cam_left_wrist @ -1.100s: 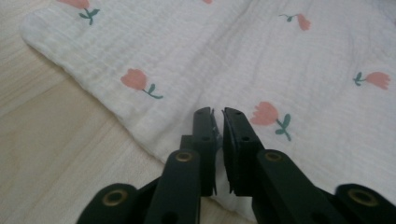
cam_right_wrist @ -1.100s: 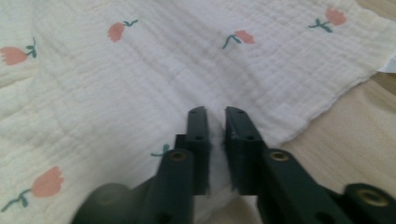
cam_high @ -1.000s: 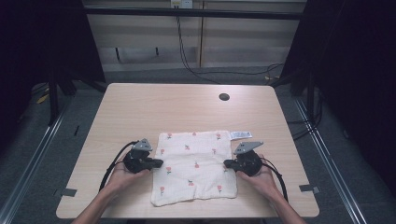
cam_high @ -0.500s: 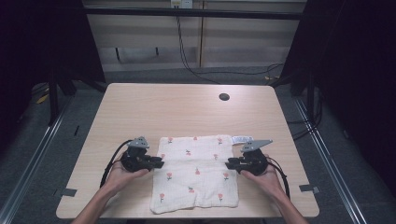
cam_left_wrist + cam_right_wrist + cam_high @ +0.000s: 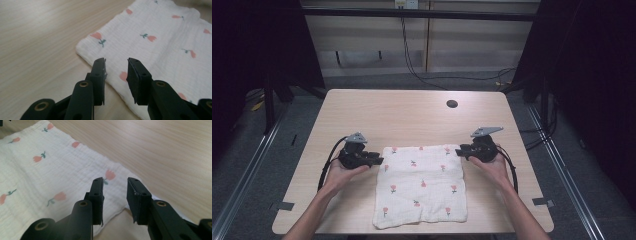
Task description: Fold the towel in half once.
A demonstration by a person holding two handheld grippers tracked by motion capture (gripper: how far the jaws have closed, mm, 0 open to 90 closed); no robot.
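High view: white cloth with small red flower print lies flat on the table, in its near half. Left gripper sits at the cloth's far-left corner, right gripper at its far-right corner. A dark round hole lies well beyond the cloth, toward the far edge.

Left gripper view: jaws parted to a moderate gap, nothing between them. They hover just over the cloth edge, a little in from the corner.

Right gripper view: jaws likewise parted and empty, poised over the cloth hem near its corner; bare table past the hem.

Judgement: the step looks like taking both far corners, probably for a fold. To do it well, lower each jaw pair so one pad slides under the hem, pinch all layers, close both sides together, lift evenly to avoid skewing.
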